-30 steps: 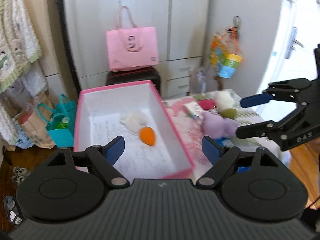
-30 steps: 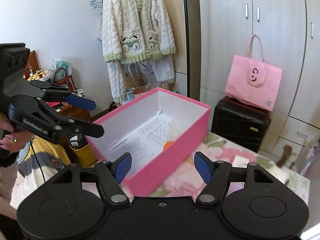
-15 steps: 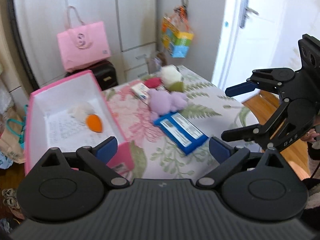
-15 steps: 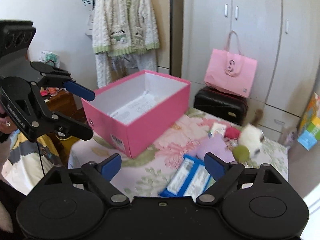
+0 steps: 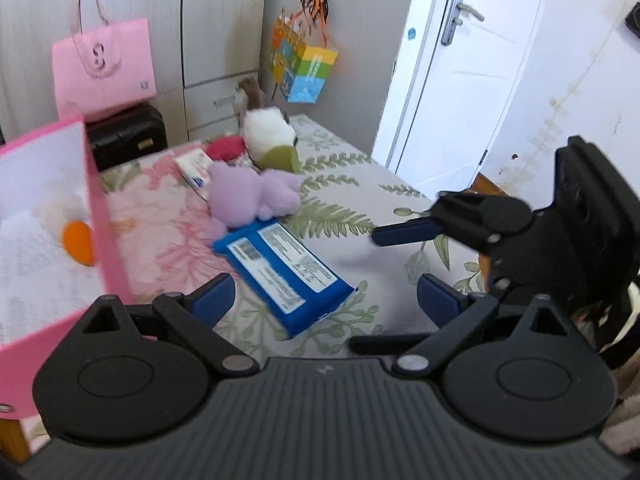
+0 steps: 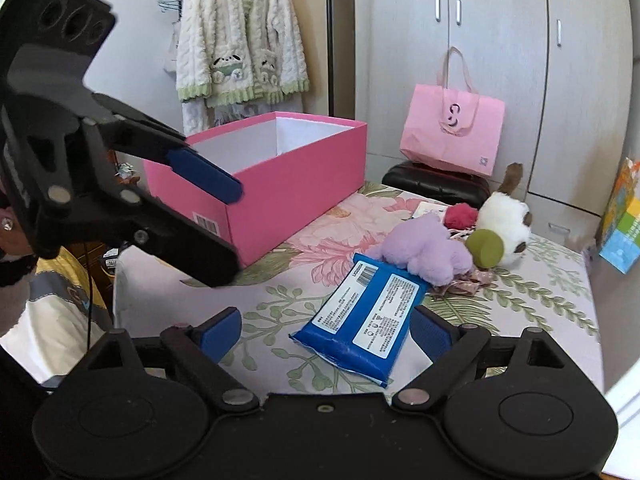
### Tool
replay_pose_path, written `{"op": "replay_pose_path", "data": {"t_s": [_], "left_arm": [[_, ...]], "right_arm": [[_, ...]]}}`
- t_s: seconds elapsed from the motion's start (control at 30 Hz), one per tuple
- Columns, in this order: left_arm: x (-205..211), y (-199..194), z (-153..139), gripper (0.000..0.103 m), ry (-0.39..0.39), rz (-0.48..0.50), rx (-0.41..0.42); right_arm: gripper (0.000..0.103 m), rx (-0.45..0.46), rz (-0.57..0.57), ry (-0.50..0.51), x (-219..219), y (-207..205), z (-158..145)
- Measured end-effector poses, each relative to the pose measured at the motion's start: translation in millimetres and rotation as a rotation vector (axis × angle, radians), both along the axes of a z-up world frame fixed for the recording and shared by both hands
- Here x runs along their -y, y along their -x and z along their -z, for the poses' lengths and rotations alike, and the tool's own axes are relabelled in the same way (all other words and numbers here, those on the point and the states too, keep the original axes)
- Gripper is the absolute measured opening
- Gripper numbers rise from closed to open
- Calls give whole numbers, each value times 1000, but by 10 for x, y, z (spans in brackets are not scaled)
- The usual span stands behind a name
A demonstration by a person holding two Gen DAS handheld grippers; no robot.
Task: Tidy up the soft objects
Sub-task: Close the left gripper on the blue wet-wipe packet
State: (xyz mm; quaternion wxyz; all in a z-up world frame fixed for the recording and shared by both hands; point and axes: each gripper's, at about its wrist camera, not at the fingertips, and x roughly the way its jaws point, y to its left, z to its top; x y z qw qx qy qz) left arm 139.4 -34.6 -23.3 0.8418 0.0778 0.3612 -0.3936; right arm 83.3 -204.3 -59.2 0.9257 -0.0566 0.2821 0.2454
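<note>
A pink box [image 6: 280,184] stands at the table's left; in the left wrist view it [image 5: 100,216] holds an orange soft ball [image 5: 78,242] and a white fluffy thing [image 5: 60,210]. A blue soft pack [image 6: 366,316] lies mid-table, with a purple plush [image 6: 424,252], a white plush [image 6: 502,220], a green piece [image 6: 486,248] and a red soft ball [image 6: 460,216] behind it. My left gripper [image 5: 324,300] is open and empty above the pack's near end. My right gripper [image 6: 328,332] is open and empty, with the pack between its fingers' line.
The table has a floral cloth [image 6: 520,300]. A pink bag [image 6: 452,132] sits on a black suitcase [image 6: 436,180] behind it. A cardigan [image 6: 240,48] hangs at the back left. A colourful bag [image 5: 304,68] hangs by the white door [image 5: 460,80].
Both grippers have swung right, away from the pink box, and come lower toward the blue pack. Both stayed open and empty.
</note>
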Motion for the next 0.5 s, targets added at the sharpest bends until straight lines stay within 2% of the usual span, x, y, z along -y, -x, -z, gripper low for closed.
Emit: {"op": "replay_pose_path", "data": {"t_s": [0.2,0.33,0.5], "left_arm": [[222,-209,343,92,-14,-51,-8],[303,-367,532,88,-18,-99,-6],[282,-556,725,86,24,-167,-44]], "right_arm": [[94,-28,37,-89,91,-332,345],[93,-71,18,-127,119,-513,501],[96,-76,-24,-20,-30,-557,582]]}}
